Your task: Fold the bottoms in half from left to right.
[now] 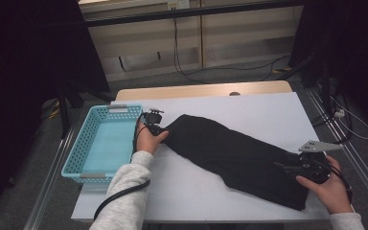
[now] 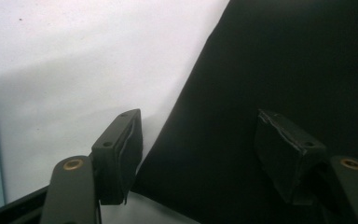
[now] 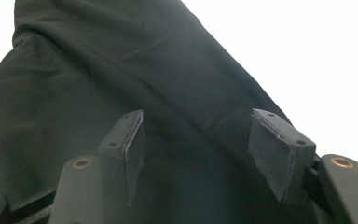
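Observation:
A long black cloth (image 1: 230,151) lies slantwise on the white table cover (image 1: 249,105), running from upper left to lower right. My left gripper (image 1: 162,130) sits at the cloth's upper left end, open, with its jaws straddling the cloth's edge (image 2: 200,154). At the lower right end my right gripper (image 1: 287,168) is open over the cloth (image 3: 121,84), jaws apart with cloth between and below them. Neither gripper has closed on the fabric.
A light blue plastic basket (image 1: 79,151) stands at the table's left side, close beside the left hand. Bare white cover stretches in front of and behind the cloth. The table's front edge runs just below the right hand. Cables lie on the floor beyond.

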